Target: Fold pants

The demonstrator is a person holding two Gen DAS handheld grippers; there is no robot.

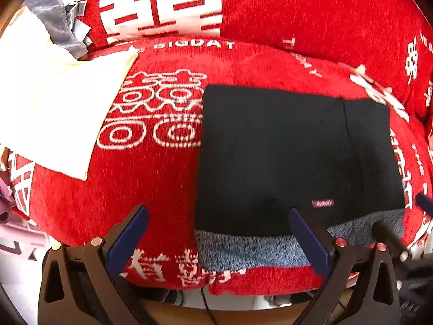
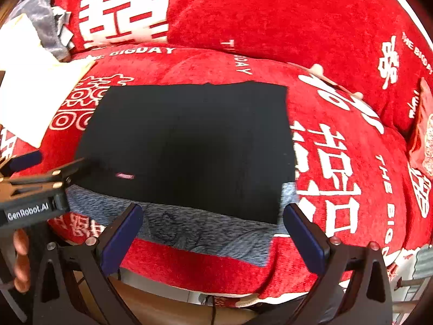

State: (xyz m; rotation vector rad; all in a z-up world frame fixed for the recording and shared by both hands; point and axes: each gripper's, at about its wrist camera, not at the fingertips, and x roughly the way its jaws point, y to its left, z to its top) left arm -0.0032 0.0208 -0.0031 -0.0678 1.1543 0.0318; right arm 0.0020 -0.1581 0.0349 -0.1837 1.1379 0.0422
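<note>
A folded cream cloth point(image 1: 54, 103) lies at the left on the red sofa point(image 1: 167, 184). The left hand-held gripper point(image 1: 219, 233) hangs with its jaws spread wide and empty. The black pants point(image 2: 189, 146), folded into a flat rectangle with grey lining point(image 2: 194, 233) showing along the near edge, rest on the seat. The right hand-held gripper point(image 2: 213, 230) is likewise spread wide, holding nothing.

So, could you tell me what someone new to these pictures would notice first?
Probably the bright red sofa cover with large white characters, which fills both views. Next, the black pants folded into a neat rectangle on the seat, with their grey fleecy lining showing along the near edge. Both the left gripper and the right gripper are open near that edge, and a cream cloth lies to the left.
</note>
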